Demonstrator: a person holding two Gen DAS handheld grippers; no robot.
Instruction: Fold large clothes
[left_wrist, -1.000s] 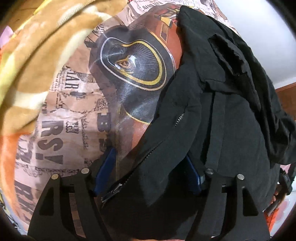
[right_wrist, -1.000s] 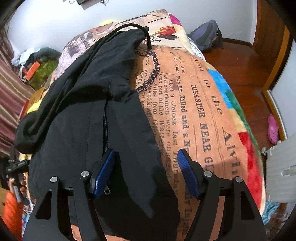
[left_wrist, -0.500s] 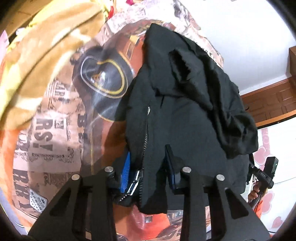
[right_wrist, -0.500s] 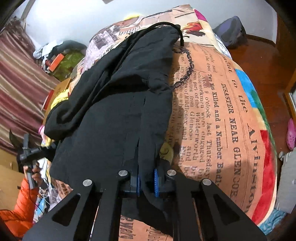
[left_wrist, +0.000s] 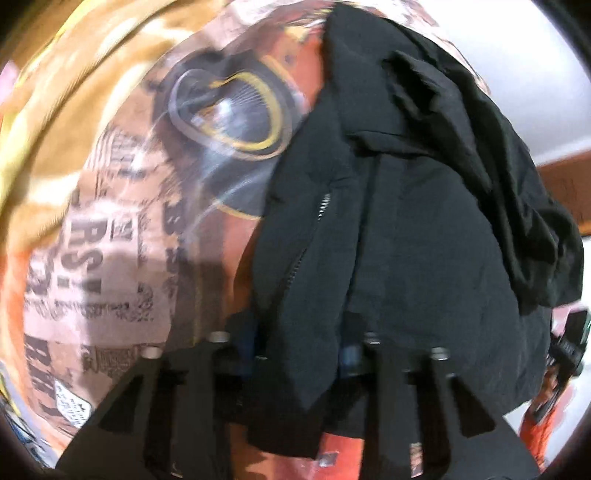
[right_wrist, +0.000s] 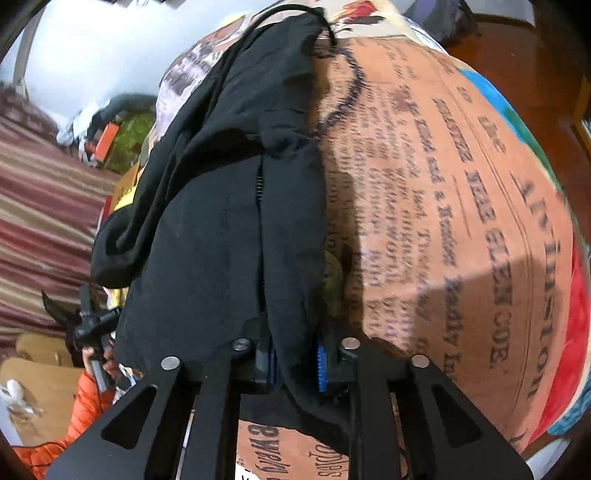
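Black and soft, the jacket (right_wrist: 221, 229) lies spread on my bed's newspaper-print blanket (right_wrist: 461, 221). My right gripper (right_wrist: 295, 363) is clenched tight on the jacket's near edge, right beside the zipper (right_wrist: 259, 181). My left gripper (left_wrist: 299, 354) is closing on the other near edge, with a fold of black cloth between its fingers.

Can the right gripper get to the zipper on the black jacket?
Probably yes. The right gripper is shut on the black jacket right beside the zipper, which lies uncovered just ahead of its fingers.
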